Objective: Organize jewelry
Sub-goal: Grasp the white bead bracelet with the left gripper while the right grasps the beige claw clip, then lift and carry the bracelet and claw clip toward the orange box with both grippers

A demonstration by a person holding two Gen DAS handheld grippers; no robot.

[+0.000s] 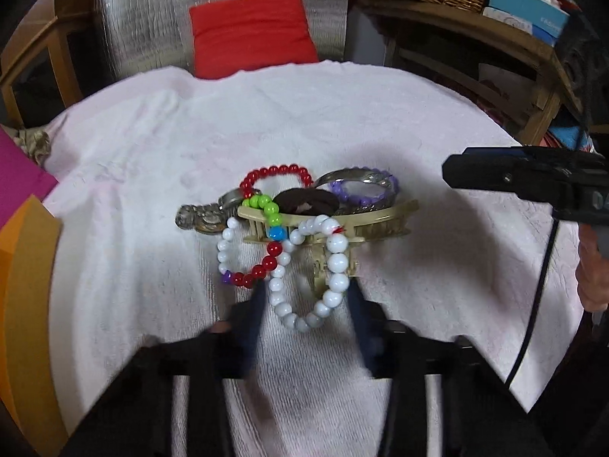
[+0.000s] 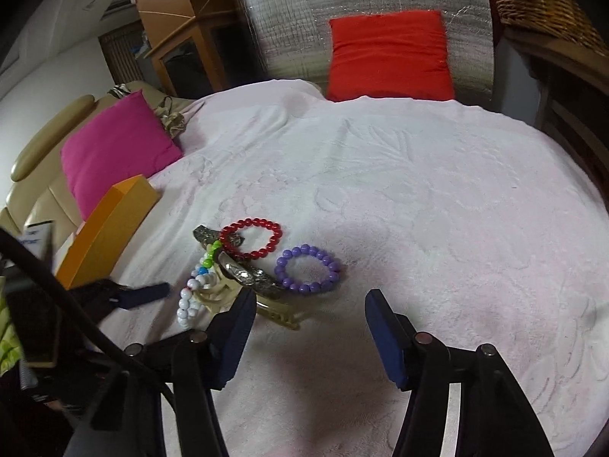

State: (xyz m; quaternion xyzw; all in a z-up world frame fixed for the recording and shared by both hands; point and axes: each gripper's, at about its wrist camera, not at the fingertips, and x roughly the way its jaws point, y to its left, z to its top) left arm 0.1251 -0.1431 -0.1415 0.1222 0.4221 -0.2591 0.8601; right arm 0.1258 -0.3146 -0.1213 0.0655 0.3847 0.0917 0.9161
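Lying tangled just ahead of the fingers, the jewelry pile (image 1: 300, 224) is still awaiting sorting; the left gripper (image 1: 304, 304) is straddling the white bead bracelet (image 1: 319, 274), fingers part-closed, not yet gripping; the right gripper (image 2: 310, 318) is hovering open, empty.

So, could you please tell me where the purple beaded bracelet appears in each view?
Left wrist: purple beaded bracelet right of centre, at the pile's far right.
Right wrist: centre, just beyond the fingers, lying flat.
Shared landmark: red beaded bracelet left of it.
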